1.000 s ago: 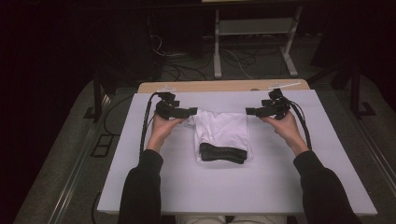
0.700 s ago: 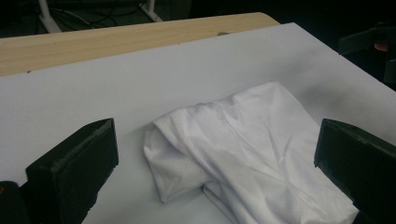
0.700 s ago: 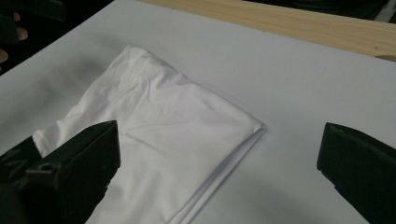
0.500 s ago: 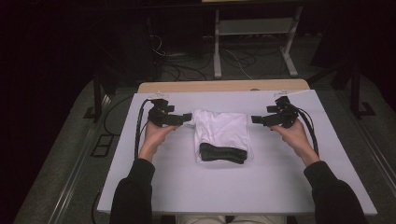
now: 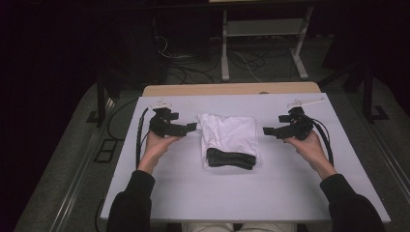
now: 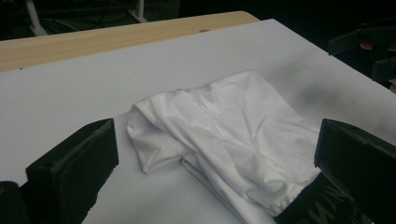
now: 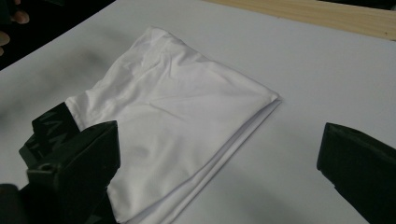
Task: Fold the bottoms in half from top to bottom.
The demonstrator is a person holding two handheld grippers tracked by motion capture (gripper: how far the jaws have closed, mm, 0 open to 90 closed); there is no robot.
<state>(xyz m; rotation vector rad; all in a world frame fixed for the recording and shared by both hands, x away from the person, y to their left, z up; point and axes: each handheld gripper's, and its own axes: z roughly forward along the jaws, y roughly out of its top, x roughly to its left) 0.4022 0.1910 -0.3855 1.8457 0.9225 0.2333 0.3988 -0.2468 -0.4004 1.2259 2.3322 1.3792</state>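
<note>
The person's left hand (image 5: 155,145) reaches in from the near edge of the table, forearm in a dark sleeve angled forward, palm cupping the left gripper (image 5: 189,127) from below. That gripper points inward, toward the middle of the table, its cable looping back down along the forearm. Its jaws stand wide apart and hold nothing; in the left gripper view the two black jaws frame bare white table surface (image 6: 70,84) with the garment between and just beyond them.

The folded white garment (image 5: 230,137) lies flat just beside the left gripper's tip, apart from it, between the two grippers. Its black waistband (image 5: 230,159) sits at the edge nearest the person. From the left gripper view the cloth's closest corner is rumpled and folded over; from the right gripper view the cloth's layered edges lie neatly stacked.

The right hand (image 5: 308,145) mirrors the left, forearm angled forward and inward, holding the right gripper (image 5: 267,131) pointed back toward the garment. Its jaws are also spread wide and empty, clear of the cloth, which lies a little off the tip.

A wooden strip (image 5: 232,89) borders the table's far edge.
</note>
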